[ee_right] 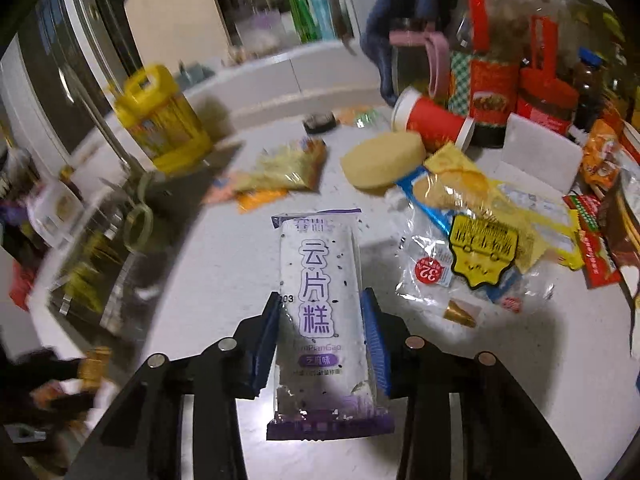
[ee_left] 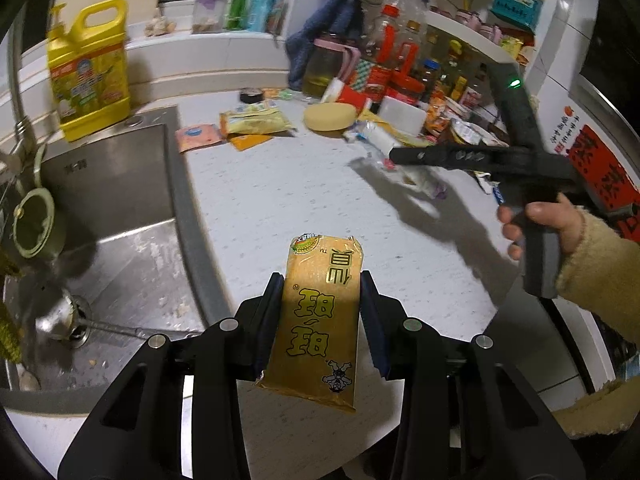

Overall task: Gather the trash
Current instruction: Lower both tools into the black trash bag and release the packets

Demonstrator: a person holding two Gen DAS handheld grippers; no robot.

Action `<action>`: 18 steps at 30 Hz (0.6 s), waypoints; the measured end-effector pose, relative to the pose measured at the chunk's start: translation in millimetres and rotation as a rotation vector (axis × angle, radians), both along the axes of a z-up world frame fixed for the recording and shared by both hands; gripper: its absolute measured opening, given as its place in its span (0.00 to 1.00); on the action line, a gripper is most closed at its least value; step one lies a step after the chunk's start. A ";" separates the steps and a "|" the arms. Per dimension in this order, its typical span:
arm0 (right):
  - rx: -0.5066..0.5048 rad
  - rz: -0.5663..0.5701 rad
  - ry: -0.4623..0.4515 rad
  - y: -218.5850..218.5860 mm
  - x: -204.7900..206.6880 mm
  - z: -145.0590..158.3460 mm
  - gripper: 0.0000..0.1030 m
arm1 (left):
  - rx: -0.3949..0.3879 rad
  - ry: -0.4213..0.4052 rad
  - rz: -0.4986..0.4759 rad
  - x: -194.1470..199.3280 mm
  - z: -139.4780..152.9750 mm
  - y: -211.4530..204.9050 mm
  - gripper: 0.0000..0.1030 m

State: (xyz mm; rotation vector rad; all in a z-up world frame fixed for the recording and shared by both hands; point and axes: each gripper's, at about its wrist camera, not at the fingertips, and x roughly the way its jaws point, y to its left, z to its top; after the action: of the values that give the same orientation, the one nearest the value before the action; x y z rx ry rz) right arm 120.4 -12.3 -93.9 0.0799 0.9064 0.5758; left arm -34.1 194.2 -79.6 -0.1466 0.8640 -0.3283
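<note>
My left gripper [ee_left: 320, 284] is shut on a gold snack wrapper [ee_left: 316, 320] with yellow characters, held above the white counter [ee_left: 280, 200]. My right gripper [ee_right: 320, 304] is shut on a white and purple snack wrapper [ee_right: 320, 312], also above the counter. The right gripper also shows in the left wrist view [ee_left: 396, 156], held by a hand in a beige sleeve, with the wrapper blurred under it. More wrappers lie on the counter: yellow and orange ones [ee_left: 252, 124] at the back and a clear and yellow pile [ee_right: 472, 248] to the right.
A steel sink [ee_left: 120, 240] with a ladle lies to the left. A yellow detergent jug [ee_left: 88, 68] stands behind it. A yellow sponge [ee_left: 330, 116], a red cup [ee_right: 432, 124] on its side, jars and bottles [ee_left: 400, 68] crowd the back right.
</note>
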 end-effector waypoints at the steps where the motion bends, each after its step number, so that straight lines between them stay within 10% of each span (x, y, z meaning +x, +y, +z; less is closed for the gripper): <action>1: 0.013 0.001 -0.001 -3.3 -3.8 4.2 0.39 | 0.000 -0.003 -0.011 0.8 1.1 -4.0 0.36; 10: 0.080 -0.071 0.052 -99.2 -95.1 29.8 0.39 | -0.026 -0.028 -0.265 -12.1 22.4 -77.8 0.36; 18: -0.005 -0.225 0.303 -188.3 -201.9 -32.0 0.39 | -0.031 0.142 -0.628 -68.9 -13.0 -175.4 0.36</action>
State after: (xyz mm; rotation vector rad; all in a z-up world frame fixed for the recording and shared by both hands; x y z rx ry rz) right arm -81.5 -200.7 -125.9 0.2666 1.1754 0.3561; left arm -103.0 18.8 -92.7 0.0797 1.0345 -0.9271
